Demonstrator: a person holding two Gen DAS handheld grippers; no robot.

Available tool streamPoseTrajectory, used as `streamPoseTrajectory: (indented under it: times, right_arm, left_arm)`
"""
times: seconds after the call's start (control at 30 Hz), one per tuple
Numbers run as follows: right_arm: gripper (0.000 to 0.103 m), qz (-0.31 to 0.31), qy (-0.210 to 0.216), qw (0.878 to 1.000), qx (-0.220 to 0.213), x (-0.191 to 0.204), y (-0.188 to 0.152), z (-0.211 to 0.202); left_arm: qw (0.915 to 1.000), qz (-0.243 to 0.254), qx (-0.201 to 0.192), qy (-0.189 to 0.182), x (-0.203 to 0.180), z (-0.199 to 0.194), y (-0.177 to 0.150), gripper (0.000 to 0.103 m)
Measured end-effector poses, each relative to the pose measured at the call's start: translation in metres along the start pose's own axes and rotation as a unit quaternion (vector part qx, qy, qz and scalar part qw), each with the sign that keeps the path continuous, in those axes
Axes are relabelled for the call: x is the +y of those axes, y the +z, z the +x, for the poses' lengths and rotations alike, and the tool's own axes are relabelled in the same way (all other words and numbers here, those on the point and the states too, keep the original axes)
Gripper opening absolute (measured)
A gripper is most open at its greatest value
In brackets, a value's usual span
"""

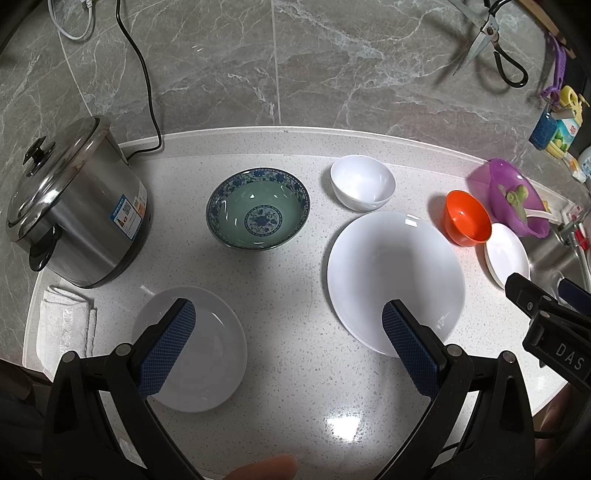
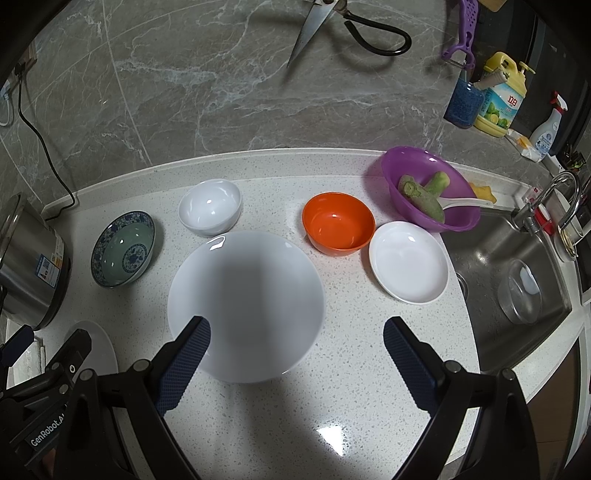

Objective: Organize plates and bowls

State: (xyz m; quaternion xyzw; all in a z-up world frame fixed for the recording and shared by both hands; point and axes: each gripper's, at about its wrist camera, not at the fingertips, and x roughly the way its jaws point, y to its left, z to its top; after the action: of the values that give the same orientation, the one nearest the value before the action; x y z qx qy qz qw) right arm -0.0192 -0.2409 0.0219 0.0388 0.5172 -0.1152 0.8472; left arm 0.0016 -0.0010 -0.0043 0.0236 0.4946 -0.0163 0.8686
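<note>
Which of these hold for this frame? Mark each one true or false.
1. Both claws, left and right, are open and empty. True.
2. The orange bowl is stacked inside the white bowl. False: they stand apart on the counter.
3. The purple bowl holds green vegetable pieces. True.
4. The large white plate sits in the sink. False: it is on the counter.

On my far left a steel rice cooker [image 1: 77,206] stands on the speckled tabletop [image 1: 295,369], a folded white cloth [image 1: 66,321] near it. Scissors [image 2: 347,26] hang on the wall; detergent bottle [image 2: 498,99] and sink [image 2: 517,280] sit right.
</note>
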Motion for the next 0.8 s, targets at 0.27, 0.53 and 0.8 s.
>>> streamPoseTrajectory:
  times: [0.27, 0.53, 0.8]
  right_arm:
    - [0.097, 0.0, 0.0, 1.0, 0.001, 0.001, -0.003, -0.002]
    - [0.097, 0.001, 0.0, 1.0, 0.003, 0.003, 0.002, 0.003]
    - [0.097, 0.001, 0.0, 1.0, 0.007, 0.001, 0.003, 0.01]
  left_arm:
    - [1.0, 0.0, 0.001, 0.001, -0.002, 0.003, -0.003, 0.102]
    - [1.0, 0.0, 0.006, 0.001, -0.003, 0.01, -0.004, 0.102]
    - [0.9999, 0.0, 0.012, 0.002, -0.005, 0.015, 0.001, 0.102]
